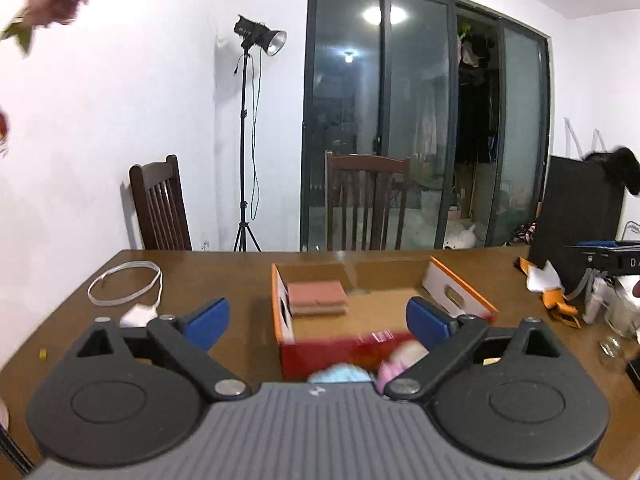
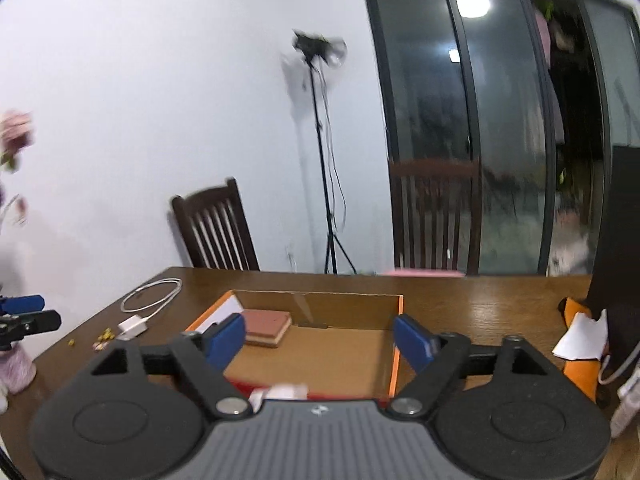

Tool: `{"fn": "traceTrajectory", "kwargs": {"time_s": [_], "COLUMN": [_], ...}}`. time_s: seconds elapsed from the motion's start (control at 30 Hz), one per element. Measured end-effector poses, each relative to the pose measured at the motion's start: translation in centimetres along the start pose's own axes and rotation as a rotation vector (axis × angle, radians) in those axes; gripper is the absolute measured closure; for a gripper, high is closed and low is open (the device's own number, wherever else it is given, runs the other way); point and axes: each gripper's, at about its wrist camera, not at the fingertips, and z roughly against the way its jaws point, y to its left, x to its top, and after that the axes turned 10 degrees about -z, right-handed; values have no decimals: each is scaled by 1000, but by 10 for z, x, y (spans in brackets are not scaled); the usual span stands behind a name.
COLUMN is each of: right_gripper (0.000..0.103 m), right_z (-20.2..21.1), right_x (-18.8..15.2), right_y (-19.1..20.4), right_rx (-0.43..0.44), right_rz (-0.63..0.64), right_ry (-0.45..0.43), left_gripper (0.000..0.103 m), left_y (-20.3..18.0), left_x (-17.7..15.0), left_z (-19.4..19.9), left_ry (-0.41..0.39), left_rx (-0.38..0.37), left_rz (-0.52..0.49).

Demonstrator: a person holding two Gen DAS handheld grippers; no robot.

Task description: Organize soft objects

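An open cardboard box (image 1: 277, 300) (image 2: 396, 360) with orange walls and a red front stands on the wooden table. A pink-brown layered sponge block (image 1: 316, 298) (image 2: 266, 326) lies in its far left corner. My left gripper (image 1: 318, 318) hangs open above the box's front, nothing between its blue pads. Just below it, blurred, are a light blue soft thing (image 1: 340, 374) and a pink one (image 1: 390, 370) at the front wall. My right gripper (image 2: 319, 338) is open over the box, empty. A white soft thing (image 2: 282, 392) shows under it at the front edge.
A white cable with its adapter (image 1: 124, 284) (image 2: 152, 294) lies on the table to the left. Orange-and-white items (image 1: 556, 296) (image 2: 580, 340) and a black box (image 1: 576, 208) crowd the right. Two chairs (image 1: 160, 204) and a light stand (image 1: 244, 140) are behind the table.
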Motion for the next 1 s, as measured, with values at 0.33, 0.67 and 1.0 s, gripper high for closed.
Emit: {"fn": "traceTrajectory", "kwargs": {"time_s": [0.33,0.67,1.0], "right_gripper": [6,7,39], "right_z": [76,45,-37], "right_x": [-142,-167,-129], "right_y": [9,-4,-95], "right_rx": [73,155,148], "right_rz": [56,-12,-468], "right_ry": [-25,76,123], "left_gripper": [0,0,27], "left_y": [-81,-101,-123], "left_x": [-97,-92,-33], "left_z": [81,50,-86], "left_ry": [70,103,127], "left_rx": [60,75,-203], "left_rz": [21,26,84]}}
